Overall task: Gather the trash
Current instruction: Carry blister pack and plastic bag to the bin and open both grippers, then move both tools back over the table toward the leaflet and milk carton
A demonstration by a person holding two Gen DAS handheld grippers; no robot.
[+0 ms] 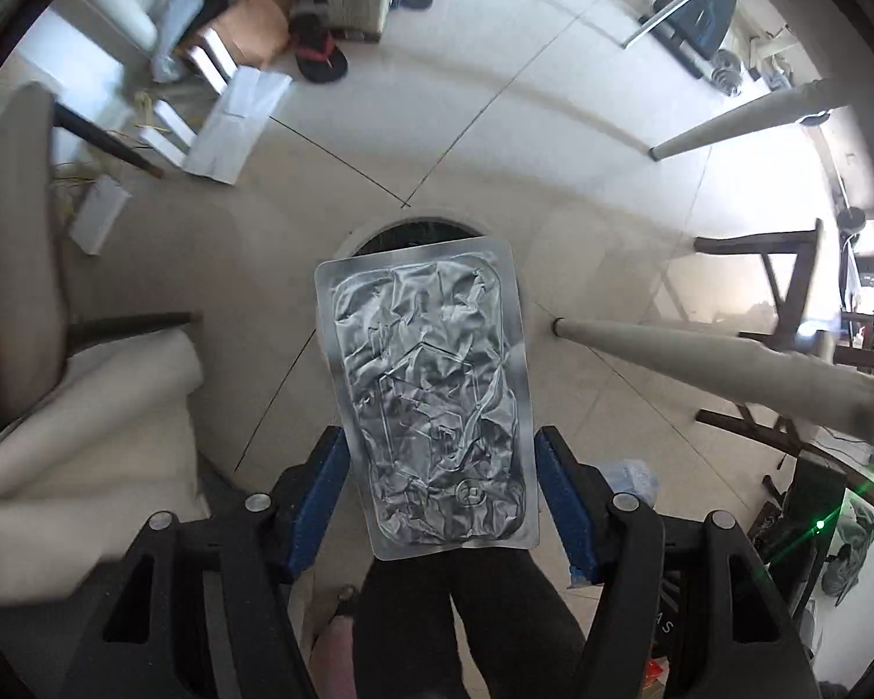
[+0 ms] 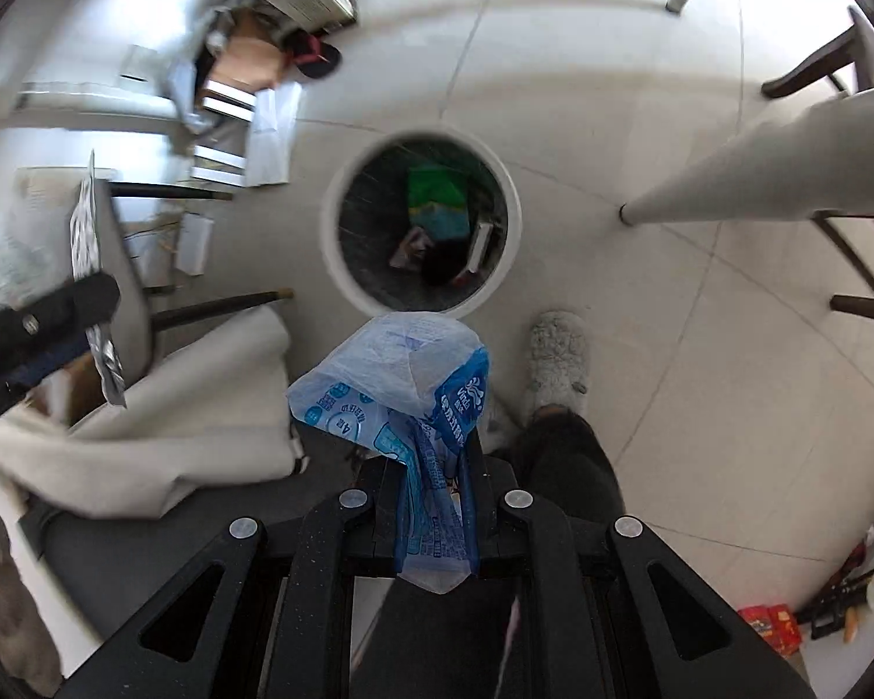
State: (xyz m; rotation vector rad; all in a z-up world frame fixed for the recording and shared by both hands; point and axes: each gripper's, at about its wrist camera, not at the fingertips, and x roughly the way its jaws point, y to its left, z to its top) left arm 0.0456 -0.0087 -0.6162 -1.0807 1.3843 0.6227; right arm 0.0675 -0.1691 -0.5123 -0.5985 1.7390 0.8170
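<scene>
In the left wrist view a crumpled silver foil pack (image 1: 431,396) sits between my left gripper's (image 1: 443,501) blue fingers (image 1: 320,495), which stand wide apart at its edges. It hangs above the round white-rimmed trash bin (image 1: 419,230), mostly hidden behind it. In the right wrist view my right gripper (image 2: 434,483) is shut on a blue-and-clear plastic wrapper (image 2: 402,384), held above the floor just short of the bin (image 2: 422,221), which holds green and other trash. The left gripper with the foil pack (image 2: 96,268) shows at the far left there.
White table legs (image 1: 716,367) (image 2: 757,175) slant in from the right. A chair with beige cloth (image 2: 163,408) stands left of the bin. Boxes, papers and sandals (image 1: 320,58) clutter the far floor. The person's leg and grey slipper (image 2: 559,361) stand beside the bin.
</scene>
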